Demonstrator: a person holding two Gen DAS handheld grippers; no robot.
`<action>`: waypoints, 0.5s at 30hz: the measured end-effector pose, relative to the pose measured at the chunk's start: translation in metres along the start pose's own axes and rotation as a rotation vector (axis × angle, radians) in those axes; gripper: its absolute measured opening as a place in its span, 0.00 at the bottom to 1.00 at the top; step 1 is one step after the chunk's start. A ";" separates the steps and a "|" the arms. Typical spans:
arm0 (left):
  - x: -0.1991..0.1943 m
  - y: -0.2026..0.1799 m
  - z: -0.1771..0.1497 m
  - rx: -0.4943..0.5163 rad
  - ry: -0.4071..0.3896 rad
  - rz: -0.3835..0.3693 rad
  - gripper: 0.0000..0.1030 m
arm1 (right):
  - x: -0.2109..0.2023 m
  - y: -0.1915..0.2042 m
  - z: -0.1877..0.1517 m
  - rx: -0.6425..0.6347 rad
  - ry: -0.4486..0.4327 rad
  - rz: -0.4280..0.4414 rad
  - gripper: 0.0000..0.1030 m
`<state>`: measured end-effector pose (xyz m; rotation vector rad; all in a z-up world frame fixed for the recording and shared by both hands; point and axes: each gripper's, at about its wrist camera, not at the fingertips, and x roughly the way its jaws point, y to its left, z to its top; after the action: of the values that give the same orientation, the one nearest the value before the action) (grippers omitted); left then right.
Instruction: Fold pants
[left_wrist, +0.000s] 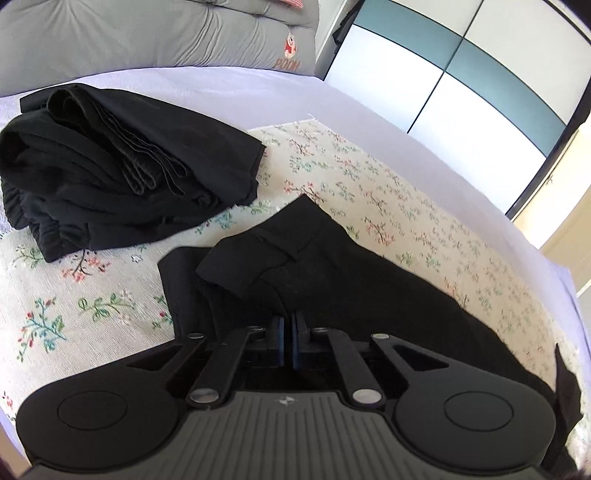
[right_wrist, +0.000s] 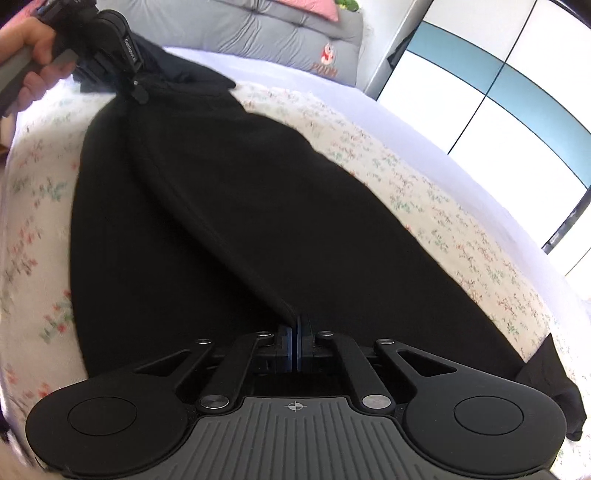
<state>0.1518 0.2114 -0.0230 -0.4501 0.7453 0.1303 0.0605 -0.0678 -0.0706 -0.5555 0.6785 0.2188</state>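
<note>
Both grippers (left_wrist: 288, 325) (right_wrist: 296, 328) pinch pants (right_wrist: 221, 221).

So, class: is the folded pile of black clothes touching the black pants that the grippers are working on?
Apart. The left wrist view shows a strip of flowered bedcover between the folded pile and the black pants.

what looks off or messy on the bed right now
Nothing is spilled or damaged. The black pants being folded lie skewed across the floral mat, one corner flopped over its near edge. The already folded pile is rumpled, its layers uneven.
</note>
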 end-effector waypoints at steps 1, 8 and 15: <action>-0.001 0.003 0.002 -0.005 0.000 -0.001 0.46 | -0.004 -0.001 0.002 0.013 -0.001 0.016 0.01; -0.011 0.016 0.012 0.028 -0.010 0.049 0.46 | -0.030 0.005 0.011 0.020 -0.013 0.205 0.01; 0.007 0.022 0.005 0.088 0.128 0.206 0.46 | -0.035 0.024 0.012 0.003 0.043 0.357 0.01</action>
<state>0.1545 0.2335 -0.0325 -0.2993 0.9194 0.2620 0.0310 -0.0414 -0.0502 -0.4335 0.8177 0.5409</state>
